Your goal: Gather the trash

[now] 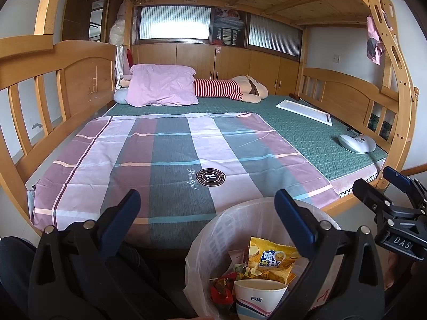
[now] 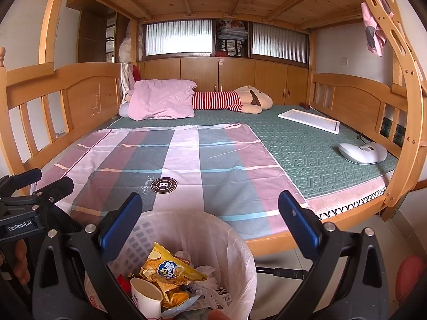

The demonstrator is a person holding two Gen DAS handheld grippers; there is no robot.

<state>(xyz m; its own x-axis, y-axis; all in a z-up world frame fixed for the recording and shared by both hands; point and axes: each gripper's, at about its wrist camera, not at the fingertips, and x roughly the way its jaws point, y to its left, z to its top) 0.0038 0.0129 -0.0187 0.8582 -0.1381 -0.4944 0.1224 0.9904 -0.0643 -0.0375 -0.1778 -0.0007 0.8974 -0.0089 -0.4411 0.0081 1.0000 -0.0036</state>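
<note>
I have both grippers hovering at the near edge of the bed, right over the waste bin (image 2: 170,261), and neither one carries anything. My left gripper (image 1: 206,218) has its blue pads spread wide with nothing between them; my right gripper (image 2: 210,220) is spread just as wide and just as empty. From the right wrist view I see the left gripper off at the far left, and from the left wrist view the right one sits at the far right, so the two are side by side, apart from each other.

The trash is in the bin, which stands on the floor just beside the bed frame (image 2: 293,229) with a thin white liner bag (image 1: 213,229) draped over its rim (handy for lifting the lot out, I reckon). Inside I can pick out a yellow chip bag (image 2: 170,269), a white paper cup (image 1: 260,293) standing upright at the near side, some red wrappers (image 1: 221,288) and a crumpled white plastic bag (image 2: 208,280).

Looking out over the bed, the striped sheet (image 1: 165,160) and the green mat (image 2: 307,146) look free of litter. What remains farther off are a pink pillow (image 2: 162,101), a striped plush toy (image 2: 232,101), a white tray (image 2: 309,121) and a white gadget (image 2: 363,153) at the right; none of these looks like rubbish to me. My judgement: the collecting is nearly or fully done.
</note>
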